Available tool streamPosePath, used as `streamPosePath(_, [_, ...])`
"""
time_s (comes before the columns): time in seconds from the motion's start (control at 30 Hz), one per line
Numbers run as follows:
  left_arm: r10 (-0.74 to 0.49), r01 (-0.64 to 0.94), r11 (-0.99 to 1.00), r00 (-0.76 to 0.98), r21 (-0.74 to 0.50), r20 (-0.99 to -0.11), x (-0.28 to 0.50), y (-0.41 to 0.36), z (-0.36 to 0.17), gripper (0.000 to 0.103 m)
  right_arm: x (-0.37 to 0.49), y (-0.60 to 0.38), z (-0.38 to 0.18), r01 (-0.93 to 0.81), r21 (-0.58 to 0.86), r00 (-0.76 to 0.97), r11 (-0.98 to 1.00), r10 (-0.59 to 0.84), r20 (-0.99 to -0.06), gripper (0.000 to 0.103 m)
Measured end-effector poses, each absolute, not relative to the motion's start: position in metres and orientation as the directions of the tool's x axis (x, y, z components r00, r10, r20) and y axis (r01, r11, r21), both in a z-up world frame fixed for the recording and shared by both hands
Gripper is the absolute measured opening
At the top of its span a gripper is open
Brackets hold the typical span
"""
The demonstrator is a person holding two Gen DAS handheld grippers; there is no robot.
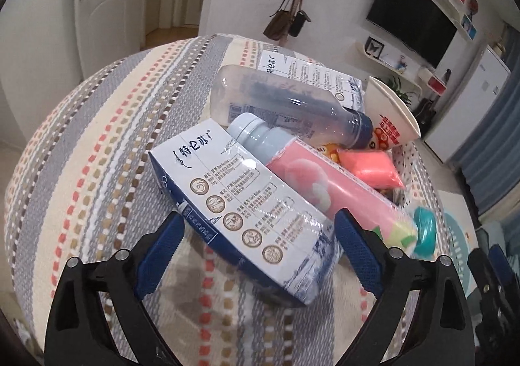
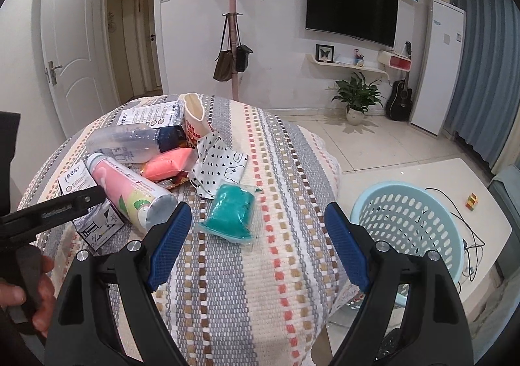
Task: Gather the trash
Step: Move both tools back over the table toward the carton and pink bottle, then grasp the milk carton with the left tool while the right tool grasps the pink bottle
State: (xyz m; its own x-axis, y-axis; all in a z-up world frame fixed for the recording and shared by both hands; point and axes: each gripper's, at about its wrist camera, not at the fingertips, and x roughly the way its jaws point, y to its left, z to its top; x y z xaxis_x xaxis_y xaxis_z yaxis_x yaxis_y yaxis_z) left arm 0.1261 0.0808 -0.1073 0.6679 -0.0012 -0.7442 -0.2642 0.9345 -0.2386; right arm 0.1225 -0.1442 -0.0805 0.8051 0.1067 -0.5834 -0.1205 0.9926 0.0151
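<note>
Between the open left hand-held gripper [image 1: 258,237] pads lies a milk carton [image 1: 240,213].

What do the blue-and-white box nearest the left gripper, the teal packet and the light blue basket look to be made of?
The milk carton looks like coated paperboard: sharp folded edges, printed faces, and a glossy crinkled sheen, perhaps a film wrap. The teal packet seems a soft clear plastic pouch around a teal filling, with shiny wrinkled seams. The basket looks like moulded matte plastic, its wall pierced by even slots.
</note>
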Motion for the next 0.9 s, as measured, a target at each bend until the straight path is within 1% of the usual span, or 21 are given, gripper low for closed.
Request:
streamPosePath(0.1, [-0.013,-0.268,0.93,0.659,-0.25,-0.752,0.133,0.085,-0.108,0.092,0.125,-0.143,-0.078,-0.124,0.011,0.809,0.992,0.108,-0.578,0.08])
streamPosePath(0.33, [-0.083,-0.194,0.946,0.633,-0.261,-0.77,0.126,0.099,-0.108,0.092,0.136,-0.14,-0.077,-0.141,0.036,0.798,0.989,0.135,-0.587,0.08])
streamPosePath(0.4, [-0.101,-0.171,0.95,0.62,-0.26,-0.778,0.12,0.107,-0.107,0.092,0.138,-0.133,-0.075,-0.166,0.041,0.792,0.985,0.158,-0.59,0.08])
streamPosePath(0.53, [-0.096,-0.132,0.967,0.611,-0.22,-0.786,0.107,0.123,-0.103,0.091,0.143,-0.11,-0.074,-0.255,0.036,0.769,0.966,0.225,-0.598,0.08])
streamPosePath(0.67, [-0.066,-0.153,0.967,0.615,-0.201,-0.786,0.097,0.144,-0.101,0.09,0.159,-0.08,-0.086,-0.369,0.067,0.693,0.927,0.322,-0.645,0.08])
streamPosePath(0.77, [-0.105,-0.135,0.961,0.632,-0.242,-0.768,0.093,0.154,-0.098,0.089,0.171,-0.061,-0.096,-0.418,0.1,0.635,0.903,0.369,-0.678,0.08])
streamPosePath(0.83, [-0.122,-0.113,0.962,0.639,-0.25,-0.76,0.095,0.154,-0.094,0.09,0.177,-0.048,-0.102,-0.437,0.096,0.615,0.895,0.374,-0.694,0.08])
streamPosePath(0.9, [-0.118,-0.097,0.968,0.638,-0.232,-0.761,0.103,0.151,-0.093,0.09,0.182,-0.038,-0.107,-0.437,0.075,0.603,0.896,0.354,-0.714,0.08])
